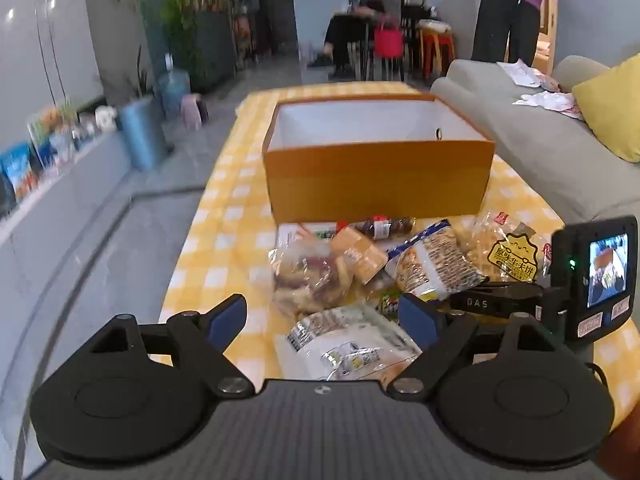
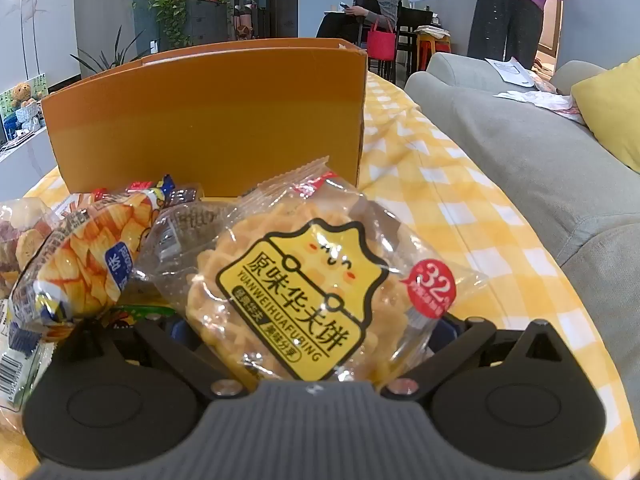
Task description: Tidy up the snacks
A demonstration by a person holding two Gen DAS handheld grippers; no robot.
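Note:
An open orange box (image 1: 376,176) stands on the yellow checked tablecloth (image 1: 224,216), its white inside bare. A pile of snack packets lies in front of it: a waffle biscuit packet (image 1: 508,252) with a yellow label, a chips packet (image 1: 432,264), a clear bag of mixed crisps (image 1: 308,276), a white packet (image 1: 352,344) and a small dark bottle (image 1: 380,226). My left gripper (image 1: 324,316) is open above the white packet. My right gripper (image 2: 312,328) sits around the waffle biscuit packet (image 2: 304,288); its fingers are hidden under the packet. The box (image 2: 208,120) rises just behind.
A grey sofa (image 1: 552,160) with a yellow cushion (image 1: 612,108) runs along the table's right side. A low grey cabinet (image 1: 60,208) with pictures lines the left wall. Two people (image 1: 516,8) are at the far end of the room, near stools and a red bag.

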